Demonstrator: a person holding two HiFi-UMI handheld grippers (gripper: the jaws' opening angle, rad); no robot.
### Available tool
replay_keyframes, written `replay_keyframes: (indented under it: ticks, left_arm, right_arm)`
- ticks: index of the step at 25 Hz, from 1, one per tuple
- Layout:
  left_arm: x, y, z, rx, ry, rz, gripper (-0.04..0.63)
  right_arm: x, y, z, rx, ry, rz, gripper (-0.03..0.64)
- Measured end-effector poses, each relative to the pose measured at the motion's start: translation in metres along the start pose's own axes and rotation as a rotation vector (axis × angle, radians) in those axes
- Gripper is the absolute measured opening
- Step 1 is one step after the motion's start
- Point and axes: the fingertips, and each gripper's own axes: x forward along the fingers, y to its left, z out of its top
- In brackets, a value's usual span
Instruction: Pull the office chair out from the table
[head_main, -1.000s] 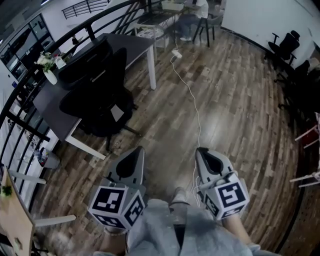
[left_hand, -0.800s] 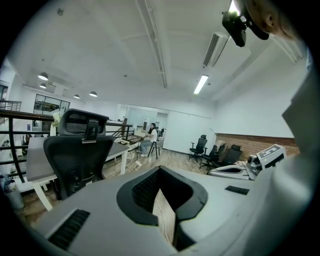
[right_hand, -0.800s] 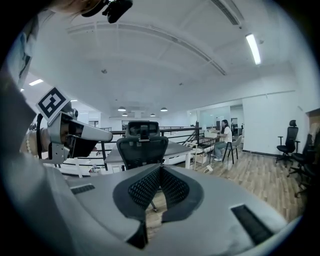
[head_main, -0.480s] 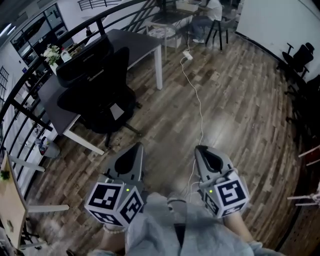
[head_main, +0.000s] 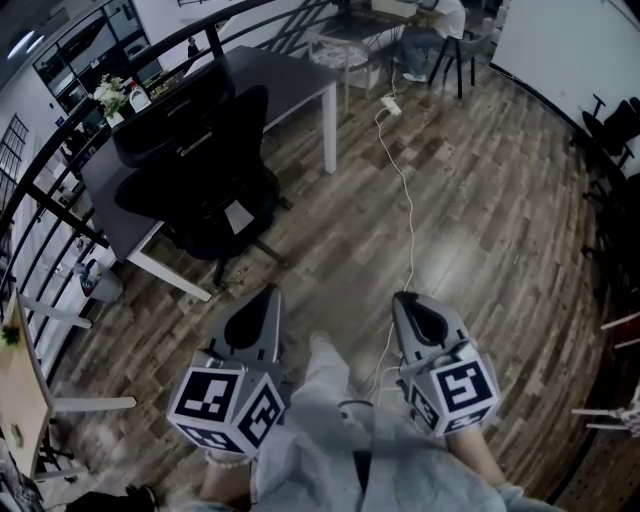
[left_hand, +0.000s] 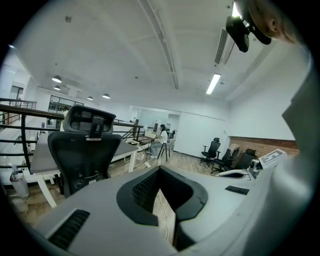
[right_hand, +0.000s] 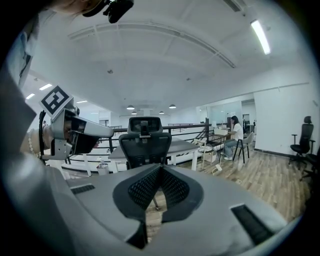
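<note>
A black office chair (head_main: 205, 185) with a headrest stands tucked against the near side of the dark grey table (head_main: 270, 75), upper left in the head view. Both grippers are held low over the wooden floor, well short of the chair and touching nothing. My left gripper (head_main: 269, 292) is shut and empty; its own view has the chair's back (left_hand: 82, 152) ahead to the left. My right gripper (head_main: 404, 299) is also shut and empty, with the chair (right_hand: 145, 145) straight ahead beyond its jaws and the left gripper (right_hand: 75, 131) beside it.
A white cable (head_main: 408, 205) runs along the floor from a power strip (head_main: 390, 104) toward my feet. A black railing (head_main: 45, 205) stands behind the table, which carries a flower vase (head_main: 110, 95). A person sits at a far table (head_main: 440, 20). Black chairs (head_main: 620, 120) line the right wall.
Both grippers have moved forward over the floor toward the chair, still shut. A leg has stepped forward between them, and the chair and table sit slightly nearer in the head view.
</note>
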Motion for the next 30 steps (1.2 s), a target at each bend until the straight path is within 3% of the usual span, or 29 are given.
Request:
replay_keyframes:
  ticks: [12, 25, 30]
  left_arm:
    - [0.052, 0.047, 0.033, -0.016, -0.016, 0.053, 0.011]
    - [0.105, 0.136, 0.076, -0.047, -0.055, 0.141, 0.011]
    - [0.119, 0.163, 0.089, -0.032, -0.074, 0.138, 0.011]
  right_arm:
    - [0.084, -0.020, 0.039, -0.043, -0.010, 0.056, 0.003]
    - [0.200, -0.015, 0.095, -0.108, -0.021, 0.136, 0.003]
    - [0.242, -0.009, 0.110, -0.129, -0.029, 0.171, 0.003]
